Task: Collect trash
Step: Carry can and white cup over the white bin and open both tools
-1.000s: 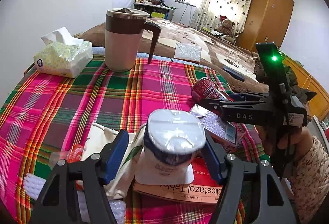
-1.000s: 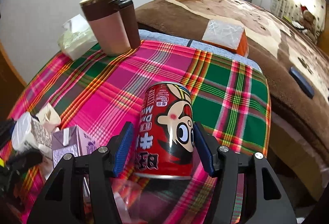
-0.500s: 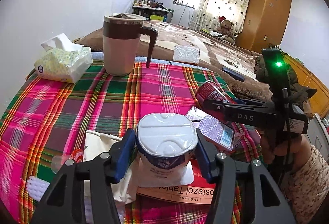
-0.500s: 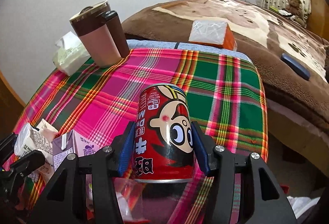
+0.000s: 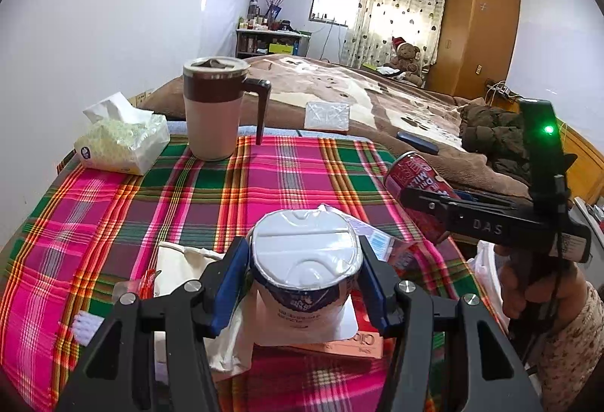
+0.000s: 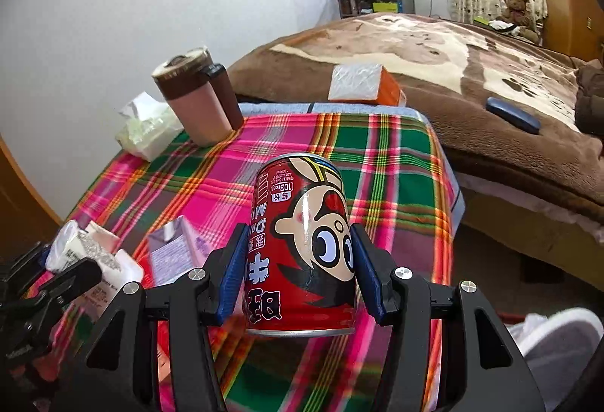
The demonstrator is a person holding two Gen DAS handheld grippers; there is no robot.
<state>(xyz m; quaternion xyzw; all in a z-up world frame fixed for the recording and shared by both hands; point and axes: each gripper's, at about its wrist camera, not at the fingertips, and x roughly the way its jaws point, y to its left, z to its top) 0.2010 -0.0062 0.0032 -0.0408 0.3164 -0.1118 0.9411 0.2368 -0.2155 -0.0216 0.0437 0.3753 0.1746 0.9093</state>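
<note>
My left gripper [image 5: 302, 283] is shut on a white yogurt cup [image 5: 304, 261] with a foil lid, held just above the plaid table [image 5: 151, 196]. My right gripper [image 6: 300, 276] is shut on a red drink can [image 6: 302, 242] with a cartoon face, lifted over the table's right part; the can also shows in the left wrist view [image 5: 419, 181]. A purple drink carton [image 6: 173, 253], a red medicine box [image 5: 347, 340] and a crumpled white paper bag [image 5: 185, 264] lie on the cloth near the front.
A brown-topped mug [image 5: 213, 110] and a tissue pack [image 5: 120, 140] stand at the table's far side. A bed with a brown blanket [image 6: 434, 53], a tissue box [image 6: 362, 83] and a dark remote [image 6: 511, 115] lies beyond. A white plastic bag [image 5: 487, 272] hangs off the table's right edge.
Both grippers have risen a little with their loads. The left closed on the yogurt cup and lifted it; the right lifted the can and drew it back toward the table's right edge.
</note>
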